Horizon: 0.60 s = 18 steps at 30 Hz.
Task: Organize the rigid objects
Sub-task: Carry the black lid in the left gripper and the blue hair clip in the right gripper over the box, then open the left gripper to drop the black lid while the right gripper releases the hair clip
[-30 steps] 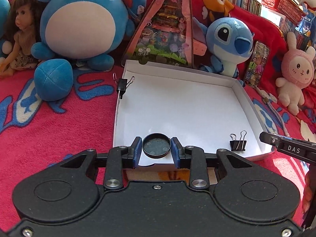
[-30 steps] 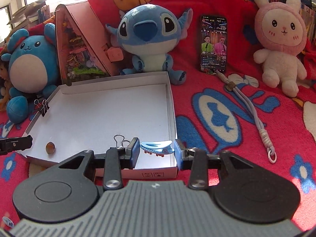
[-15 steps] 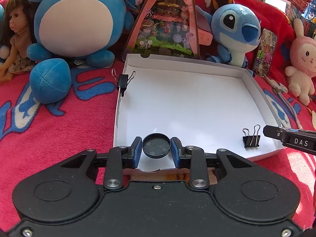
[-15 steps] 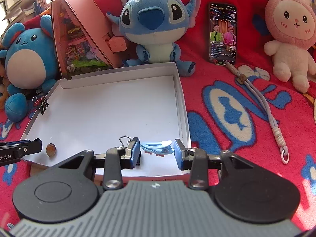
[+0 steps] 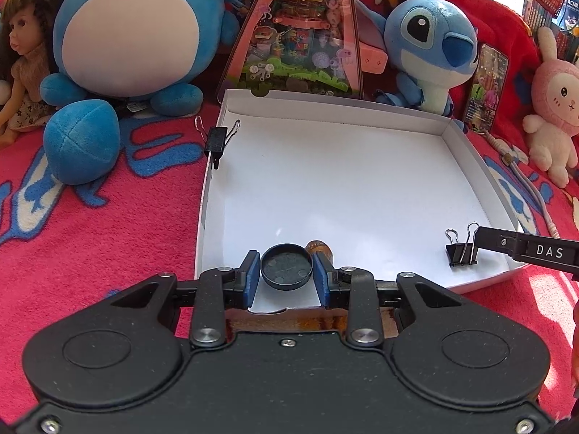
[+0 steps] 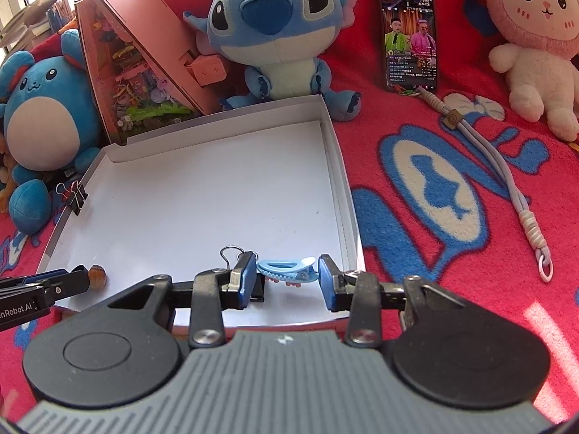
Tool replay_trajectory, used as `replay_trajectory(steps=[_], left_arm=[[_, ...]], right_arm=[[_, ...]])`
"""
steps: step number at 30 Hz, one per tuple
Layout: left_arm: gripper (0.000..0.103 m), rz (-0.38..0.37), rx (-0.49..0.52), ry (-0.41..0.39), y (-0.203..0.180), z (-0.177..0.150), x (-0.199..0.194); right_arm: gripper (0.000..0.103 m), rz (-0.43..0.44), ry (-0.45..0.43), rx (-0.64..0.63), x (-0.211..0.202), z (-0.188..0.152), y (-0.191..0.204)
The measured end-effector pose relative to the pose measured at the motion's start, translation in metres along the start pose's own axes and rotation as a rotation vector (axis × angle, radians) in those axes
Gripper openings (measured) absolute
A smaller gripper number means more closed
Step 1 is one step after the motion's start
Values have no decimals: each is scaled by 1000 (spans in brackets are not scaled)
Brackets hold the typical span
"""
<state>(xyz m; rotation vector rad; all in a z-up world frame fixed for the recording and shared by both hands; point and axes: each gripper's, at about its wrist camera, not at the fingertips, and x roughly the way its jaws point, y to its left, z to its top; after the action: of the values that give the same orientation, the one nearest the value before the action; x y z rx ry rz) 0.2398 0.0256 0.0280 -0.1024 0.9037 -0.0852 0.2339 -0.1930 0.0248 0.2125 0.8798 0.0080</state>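
A shallow white box lies on the red blanket. My left gripper is shut on a round black lid, over the box's near left corner. A small brown nut lies in the box just past its right finger. My right gripper is shut on a light blue hair clip, over the box's near right corner. A black binder clip lies in the box by the right gripper's left finger. Another binder clip is clipped on the box's left wall.
Behind the box stand a round blue plush, a doll, a pink triangular toy house, a Stitch plush, a phone with a lanyard and a pink bunny plush.
Both grippers have moved forward and lower over the box, each still holding its object. The brown nut has come into sight beside the left gripper's right finger.
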Motion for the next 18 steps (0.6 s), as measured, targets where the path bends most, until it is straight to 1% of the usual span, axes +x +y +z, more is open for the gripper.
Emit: replay_trajectory(steps=[11,14,15,16,18], left_arm=[[30,-3,5,-3,-1,-2,1],[33,-2,0,-17,-1,-3,-1],[37,-2,5,-26,-2,-3,-2],[40,1,13,-36,-3,-4,-5],[42,7,27,-59,-5,-4,-10]], right_arm=[[45,46,2,37,1,-2,-6],[47,56,-3,47,1,-3,-8],[49,59,-7,47,1,-3,-8],[59,61,-11,47,1,-4,-9],[62,72,-17,51,0,-5,-10]])
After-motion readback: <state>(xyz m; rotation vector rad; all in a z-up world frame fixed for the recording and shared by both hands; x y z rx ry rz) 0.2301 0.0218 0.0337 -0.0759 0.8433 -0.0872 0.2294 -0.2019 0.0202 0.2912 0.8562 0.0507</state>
